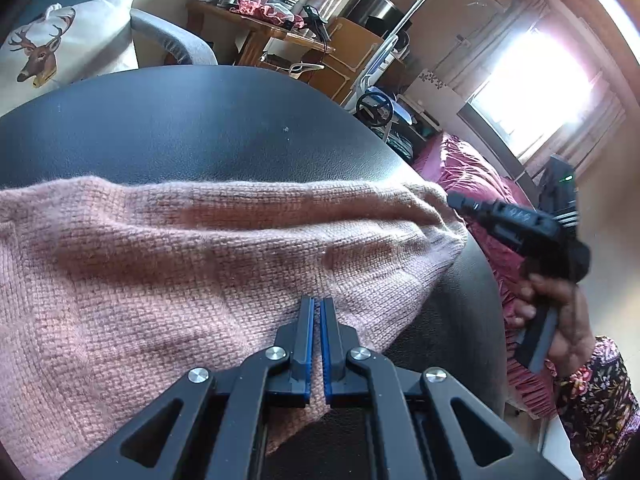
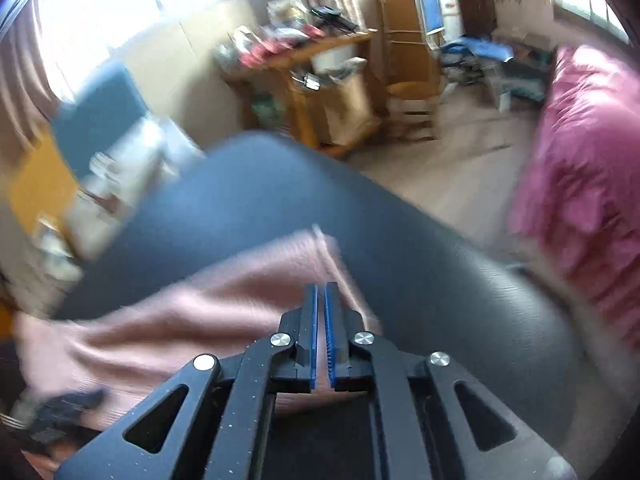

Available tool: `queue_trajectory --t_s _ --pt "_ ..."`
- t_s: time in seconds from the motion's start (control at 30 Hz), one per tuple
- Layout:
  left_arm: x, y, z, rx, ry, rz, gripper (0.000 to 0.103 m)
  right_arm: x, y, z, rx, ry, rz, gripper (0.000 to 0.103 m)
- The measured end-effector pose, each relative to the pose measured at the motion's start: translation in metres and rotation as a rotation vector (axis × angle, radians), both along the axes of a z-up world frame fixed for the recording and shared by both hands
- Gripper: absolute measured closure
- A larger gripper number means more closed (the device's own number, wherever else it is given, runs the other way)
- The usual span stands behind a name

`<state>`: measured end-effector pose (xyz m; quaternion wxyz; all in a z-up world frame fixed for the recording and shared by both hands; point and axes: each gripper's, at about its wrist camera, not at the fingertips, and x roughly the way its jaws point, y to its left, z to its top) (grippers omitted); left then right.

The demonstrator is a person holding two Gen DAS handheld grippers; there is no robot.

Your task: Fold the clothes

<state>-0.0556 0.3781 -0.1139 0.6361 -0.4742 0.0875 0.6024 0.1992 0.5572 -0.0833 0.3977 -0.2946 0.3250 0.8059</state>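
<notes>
A pink knit sweater [image 1: 192,264] lies spread over a dark leather tabletop [image 1: 192,128]. My left gripper [image 1: 317,303] is at the sweater's near edge, shut on it, with pink knit showing in the thin slit between the blue pads. In the left wrist view a hand [image 1: 560,312] holds my right gripper [image 1: 451,199], whose tip meets the sweater's right corner. The right wrist view is smeared by motion. There my right gripper [image 2: 321,287] has its fingers nearly together over the sweater [image 2: 208,312], and no held cloth can be made out.
The tabletop's rounded edge [image 2: 500,280] falls off toward a bed with a magenta cover [image 2: 592,168]. A deer-print cushion [image 1: 60,48] on a grey chair sits beyond the far left. A cluttered wooden desk [image 1: 256,20] stands further back, near a bright window [image 1: 532,80].
</notes>
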Motion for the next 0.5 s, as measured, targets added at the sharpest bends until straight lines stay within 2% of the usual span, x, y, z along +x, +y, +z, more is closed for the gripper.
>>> queue_trajectory --t_s 0.2,0.23,0.4,0.5 --pt "-0.001 0.0 -0.001 0.002 -0.006 0.002 0.1 -0.047 0.0 -0.014 -0.01 -0.071 0.141 0.098" --pt "-0.001 -0.001 -0.002 0.003 -0.009 0.002 0.1 -0.055 0.0 -0.017 -0.012 -0.083 0.165 0.102" --pt "-0.003 -0.002 -0.004 0.006 -0.025 0.002 0.1 -0.055 0.023 -0.021 0.03 -0.08 0.063 0.103" --pt "-0.004 -0.002 -0.004 0.008 -0.031 0.003 0.1 -0.055 0.022 -0.016 0.059 -0.111 0.058 0.103"
